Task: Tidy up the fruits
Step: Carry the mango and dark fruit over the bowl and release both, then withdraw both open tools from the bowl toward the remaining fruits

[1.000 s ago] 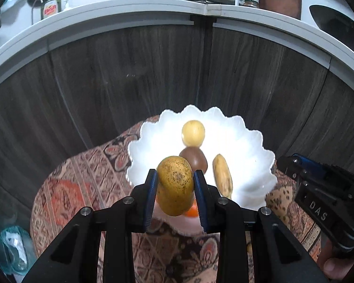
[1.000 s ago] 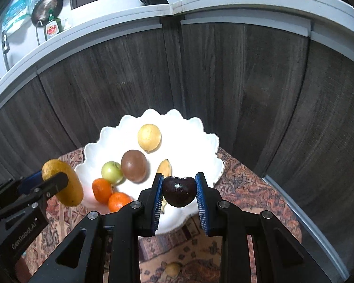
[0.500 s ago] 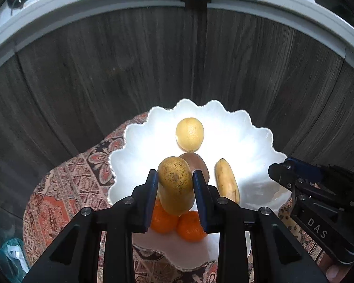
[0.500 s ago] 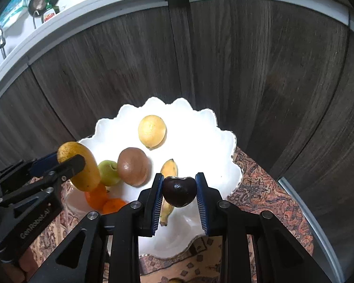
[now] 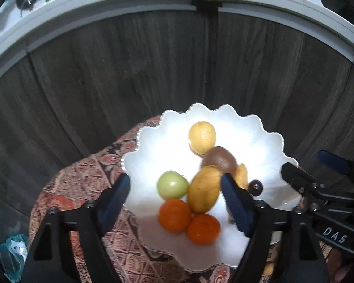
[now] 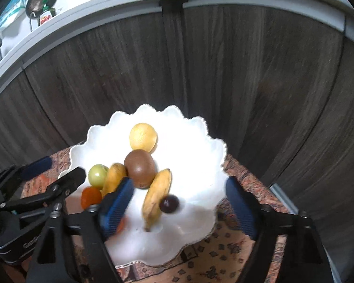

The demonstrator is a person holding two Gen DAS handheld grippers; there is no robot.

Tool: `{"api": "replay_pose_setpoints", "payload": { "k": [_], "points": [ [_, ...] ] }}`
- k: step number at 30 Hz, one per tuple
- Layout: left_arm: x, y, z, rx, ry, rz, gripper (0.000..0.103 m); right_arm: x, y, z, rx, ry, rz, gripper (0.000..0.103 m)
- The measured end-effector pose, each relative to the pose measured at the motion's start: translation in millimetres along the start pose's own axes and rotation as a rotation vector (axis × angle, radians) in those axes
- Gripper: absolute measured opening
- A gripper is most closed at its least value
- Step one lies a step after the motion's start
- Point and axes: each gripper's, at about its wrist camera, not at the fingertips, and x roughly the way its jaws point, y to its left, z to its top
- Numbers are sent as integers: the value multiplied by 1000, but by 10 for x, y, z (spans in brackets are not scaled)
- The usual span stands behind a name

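Observation:
A white scalloped plate (image 5: 266,136) (image 6: 195,127) holds the fruit. My left gripper (image 5: 175,177) hovers over it, jaws opening; the speckled yellow mango (image 5: 204,188) (image 6: 114,176) lies loose below them, against a green apple (image 5: 172,185) and two oranges (image 5: 174,214). My right gripper (image 6: 179,181) is opening as well. The dark plum (image 6: 168,203) (image 5: 255,187) sits free on the plate beside a banana (image 6: 157,195). A brown fruit (image 6: 139,167) and a round yellow fruit (image 6: 143,136) lie farther back.
The plate rests on a patterned cloth (image 5: 82,188) over a small table. Dark wood cabinet doors (image 6: 247,70) rise close behind, topped by a white counter (image 5: 106,4) with kitchenware. A plastic bag (image 5: 11,254) lies low on the left.
Both grippers went from shut to wide. The mango dropped out of the left one and the plum out of the right one, both onto the plate. Both hands came closer to the plate.

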Motion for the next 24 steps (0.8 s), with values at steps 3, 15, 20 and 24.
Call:
{"api": "replay_pose_setpoints", "payload": {
  "k": [3,15,20,24],
  "points": [
    [-71,36,12,-2,-13,41,99,-58,-5,20,1,-5,-28,85],
    [-439,99,-80,-6,-30,56,103,-462,31,-56,-5,-49,-107,93],
    [-612,108,-194,-12,-32,46,103,-645,40,-125,-5,-59,-106,93],
    [-753,137,-269,-17,-43,46,103,-776,61,-182,-4,-62,-112,93]
  ]
}}
